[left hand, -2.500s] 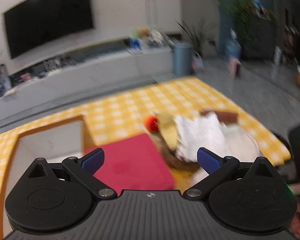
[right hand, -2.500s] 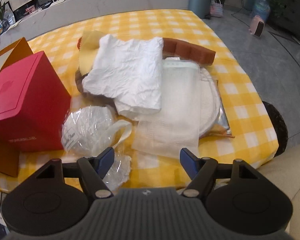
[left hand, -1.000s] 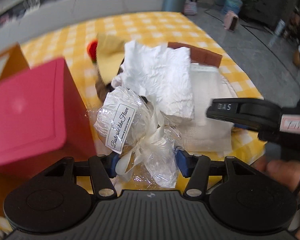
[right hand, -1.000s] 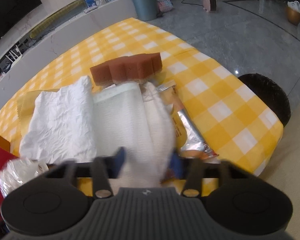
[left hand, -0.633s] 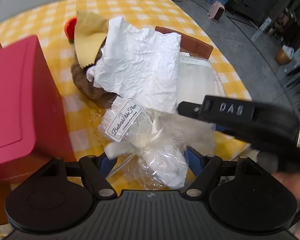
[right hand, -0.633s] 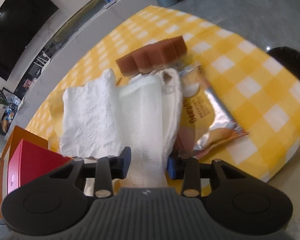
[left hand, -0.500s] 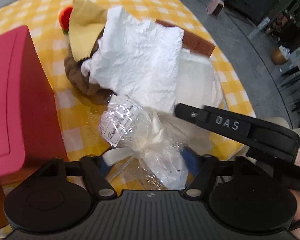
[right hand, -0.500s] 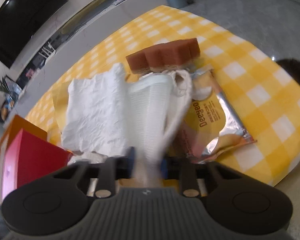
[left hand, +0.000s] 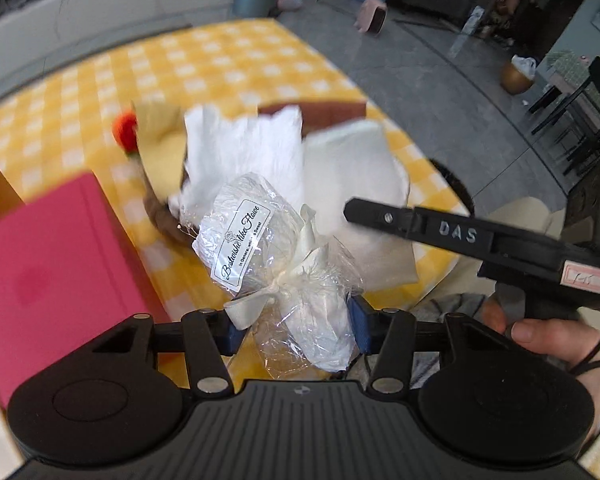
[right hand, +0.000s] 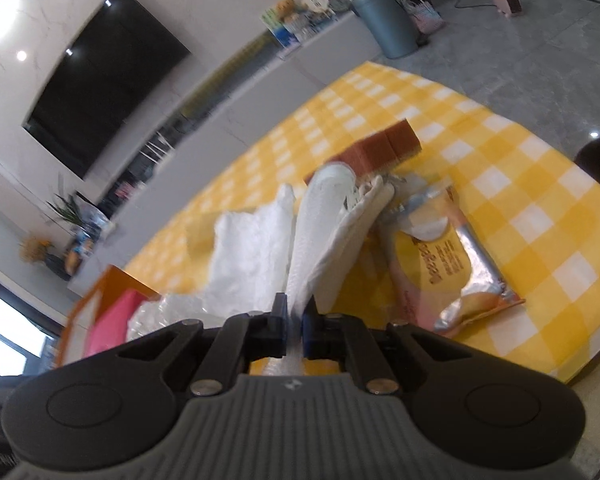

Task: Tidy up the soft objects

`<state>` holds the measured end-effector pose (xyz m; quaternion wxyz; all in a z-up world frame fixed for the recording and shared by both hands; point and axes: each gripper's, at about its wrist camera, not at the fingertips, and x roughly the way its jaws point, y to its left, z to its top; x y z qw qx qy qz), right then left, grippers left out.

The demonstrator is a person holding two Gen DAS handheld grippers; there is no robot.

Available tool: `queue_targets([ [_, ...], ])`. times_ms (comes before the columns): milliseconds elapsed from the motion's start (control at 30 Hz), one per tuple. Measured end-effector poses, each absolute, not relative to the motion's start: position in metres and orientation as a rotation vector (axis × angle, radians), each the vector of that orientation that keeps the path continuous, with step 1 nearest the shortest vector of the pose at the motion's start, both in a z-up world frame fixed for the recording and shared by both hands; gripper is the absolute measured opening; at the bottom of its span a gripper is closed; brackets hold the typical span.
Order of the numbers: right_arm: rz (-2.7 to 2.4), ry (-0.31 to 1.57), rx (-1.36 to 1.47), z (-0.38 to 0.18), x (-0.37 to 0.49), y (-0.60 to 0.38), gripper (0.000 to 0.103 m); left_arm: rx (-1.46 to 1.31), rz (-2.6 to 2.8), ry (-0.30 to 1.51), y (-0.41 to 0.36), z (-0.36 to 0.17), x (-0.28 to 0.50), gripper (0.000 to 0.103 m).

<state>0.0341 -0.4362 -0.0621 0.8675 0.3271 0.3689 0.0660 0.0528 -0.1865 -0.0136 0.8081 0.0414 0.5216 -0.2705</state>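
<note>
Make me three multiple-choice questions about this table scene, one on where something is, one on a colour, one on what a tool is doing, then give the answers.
1. Where does the snack packet lie?
A. on the checked tablecloth
B. inside the red box
C. on the floor

2. What colour is the sponge block?
A. blue
B. brown
C. green

3. What is the right tool doing?
A. hanging wide open
B. shut on the white cloth
C. gripping the red box

Answers:
1 A, it rests flat on the yellow and white checks.
2 B, its sides show reddish brown.
3 B, the pads pinch the cloth's near edge, while the left tool brackets the cellophane-wrapped bundle.
</note>
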Motion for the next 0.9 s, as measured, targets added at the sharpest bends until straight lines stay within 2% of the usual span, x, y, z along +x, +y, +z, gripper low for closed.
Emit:
queue_targets([
  [300,0.323,0.601,0.81,-0.035,0.021,-0.441,0.005,0.066,-0.537,1.035,-0.172,0.015,0.064,0.059],
  [433,0.313,0.647,0.723,-0.033,0.032,-0.419,0.006,0.044,-0.529,1.049,-0.166,0.01,0.067,0.059],
  [567,0.291,0.748,0.705,-0.054,0.052,-0.403,0.006,0.046,-0.528,1.046,-0.16,0.011,0.065,0.059],
  [700,0.348,0.817,0.655,-0.064,0.061,-0.384,0.021,0.031,-0.522,1.048,-0.155,0.012,0.066,0.059],
  [767,0.352,0.818,0.646,-0.064,0.063,-0.378,0.022,0.039,-0.503,1.034,-0.152,0.013,0.066,0.059],
  [833,0.351,0.831,0.636,-0.068,0.066,-0.376,0.02,0.027,-0.502,1.029,-0.147,0.014,0.065,0.059],
  [900,0.329,0.842,0.621,-0.07,0.066,-0.378,0.006,0.013,-0.501,1.025,-0.142,0.016,0.065,0.059],
])
